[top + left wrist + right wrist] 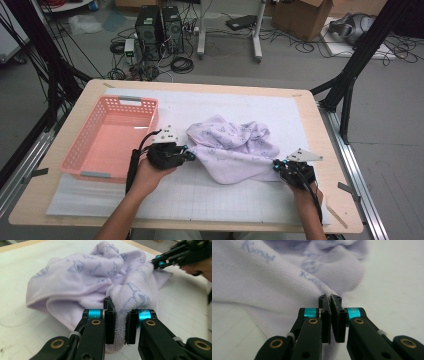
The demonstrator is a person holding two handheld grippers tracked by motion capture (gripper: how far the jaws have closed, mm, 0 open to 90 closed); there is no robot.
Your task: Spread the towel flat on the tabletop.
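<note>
A pale lilac towel [232, 145] with faint blue print lies crumpled on the white mat in the middle of the table. My left gripper [189, 155] holds its left edge; in the left gripper view a thick fold of the towel [82, 277] is pinched between the jaws of this gripper [120, 322]. My right gripper [276, 165] holds the towel's right corner. In the right gripper view its jaws [331, 302] are pressed together on a thin edge of the towel [274, 277]. The right gripper [160, 262] also shows far off in the left gripper view.
A pink plastic basket [120, 100] stands at the table's left, close behind my left hand. The white gridded mat [225, 200] covers most of the wooden table [325, 145]. Beyond the table are computers [160, 27], cables and a cardboard box [300, 17] on the floor.
</note>
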